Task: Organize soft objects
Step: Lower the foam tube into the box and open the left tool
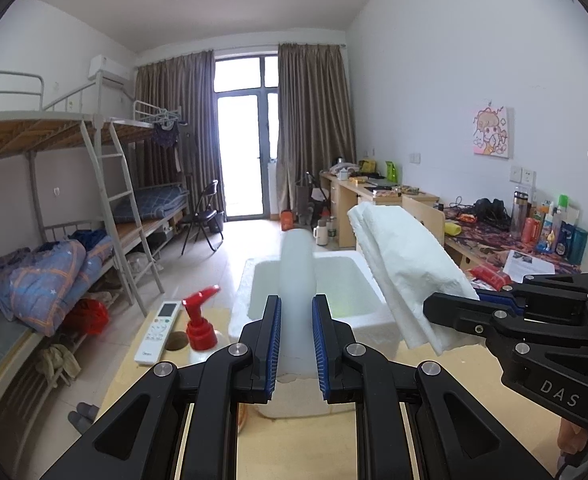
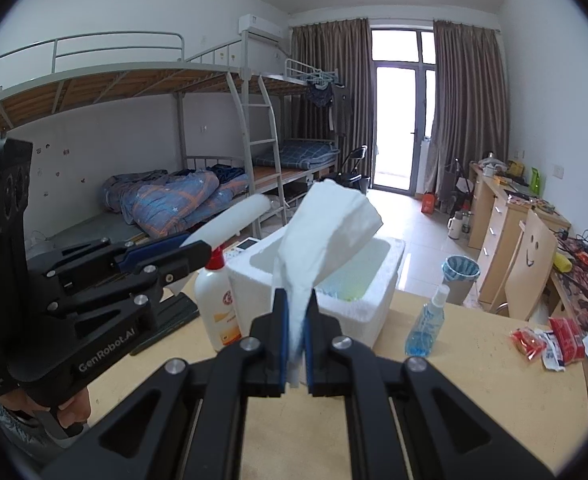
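My left gripper point(image 1: 297, 320) is shut on a pale foam cylinder point(image 1: 297, 272) that sticks forward over the white foam box point(image 1: 370, 320). It also shows in the right wrist view point(image 2: 233, 220), held by the left gripper point(image 2: 197, 248). My right gripper point(image 2: 296, 312) is shut on a folded white soft sheet point(image 2: 330, 224) and holds it above the open foam box point(image 2: 358, 312). The left wrist view shows the sheet point(image 1: 406, 272) hanging from the right gripper point(image 1: 438, 308) at the box's right side.
On the wooden table point(image 2: 474, 380): a red-capped white bottle point(image 1: 201, 332), a remote control point(image 1: 158, 332), a blue spray bottle point(image 2: 428, 320), red snack packets point(image 2: 546, 340). Bunk beds point(image 1: 73, 200) stand left, desks point(image 2: 506, 216) right, a bin point(image 2: 460, 272) on the floor.
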Available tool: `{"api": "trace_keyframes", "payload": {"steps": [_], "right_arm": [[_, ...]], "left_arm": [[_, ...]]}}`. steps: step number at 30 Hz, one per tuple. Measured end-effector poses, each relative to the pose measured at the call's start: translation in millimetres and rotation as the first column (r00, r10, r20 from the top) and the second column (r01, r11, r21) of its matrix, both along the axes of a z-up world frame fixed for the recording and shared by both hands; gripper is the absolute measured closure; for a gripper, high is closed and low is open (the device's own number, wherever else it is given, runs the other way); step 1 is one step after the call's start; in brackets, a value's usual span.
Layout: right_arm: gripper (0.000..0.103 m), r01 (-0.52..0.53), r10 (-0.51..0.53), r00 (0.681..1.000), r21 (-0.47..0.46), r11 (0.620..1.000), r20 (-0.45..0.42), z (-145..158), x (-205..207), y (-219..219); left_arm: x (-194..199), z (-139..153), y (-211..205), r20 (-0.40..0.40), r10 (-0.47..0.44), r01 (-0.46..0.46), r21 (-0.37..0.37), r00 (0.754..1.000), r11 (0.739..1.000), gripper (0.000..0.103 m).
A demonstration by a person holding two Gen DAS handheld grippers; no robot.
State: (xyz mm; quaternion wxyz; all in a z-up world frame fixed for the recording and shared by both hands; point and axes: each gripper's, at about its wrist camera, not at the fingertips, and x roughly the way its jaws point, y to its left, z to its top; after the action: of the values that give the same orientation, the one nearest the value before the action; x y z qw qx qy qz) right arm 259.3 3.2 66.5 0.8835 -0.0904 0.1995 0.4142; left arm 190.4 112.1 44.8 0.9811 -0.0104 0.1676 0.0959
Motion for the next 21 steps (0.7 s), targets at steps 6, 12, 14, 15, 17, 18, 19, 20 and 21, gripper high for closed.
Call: {"api": "trace_keyframes", "payload": {"steps": [6,12,14,15,17,18,19,20,21], "right_arm": [[0.094,0.001,-0.001,1.0,-0.005,1.0,0.0,2,15,9],[0.094,0.013,-0.013,1.0,-0.014,1.0,-0.009,1,32,17],[0.094,0.013,-0.013,1.0,-0.021,1.0,-0.018,0,38,19],[0.094,0.011,-0.011,1.0,-0.019,1.0,-0.025,-1,40,20],[0.094,0.007,-0.008,0.999,-0.018,1.0,-0.036,-1,47,22],[0.094,0.008,-0.008,0.999,-0.019,1.0,-0.038,0,51,24],[0.094,0.006,-0.007,0.999,-0.022,1.0,-0.04,0,53,26],[0.094,0.003,-0.004,0.999,-0.023,1.0,-0.041,-1,55,28],[0.094,-0.001,0.0,0.999,-0.025,1.0,-0.043,-1,56,30]], "left_arm": [[19,6,7,-0.009,0.007,-0.006,0.016,1.0,1.0,0.086],[39,4,12,-0.029,-0.004,0.004,0.015,1.0,1.0,0.086],[45,3,15,-0.036,-0.002,0.002,0.016,0.999,1.0,0.086],[48,2,16,-0.04,0.001,-0.001,0.017,0.999,1.0,0.086],[54,1,19,-0.05,0.004,-0.004,0.014,0.999,1.0,0.086],[57,0,21,-0.055,0.011,-0.011,0.008,0.998,1.0,0.086],[59,-1,23,-0.059,0.015,-0.015,0.002,0.998,1.0,0.086],[62,-1,23,-0.062,0.015,-0.015,0.0,0.998,1.0,0.086],[64,-2,25,-0.064,0.019,-0.02,-0.002,0.998,1.0,0.086]]}}
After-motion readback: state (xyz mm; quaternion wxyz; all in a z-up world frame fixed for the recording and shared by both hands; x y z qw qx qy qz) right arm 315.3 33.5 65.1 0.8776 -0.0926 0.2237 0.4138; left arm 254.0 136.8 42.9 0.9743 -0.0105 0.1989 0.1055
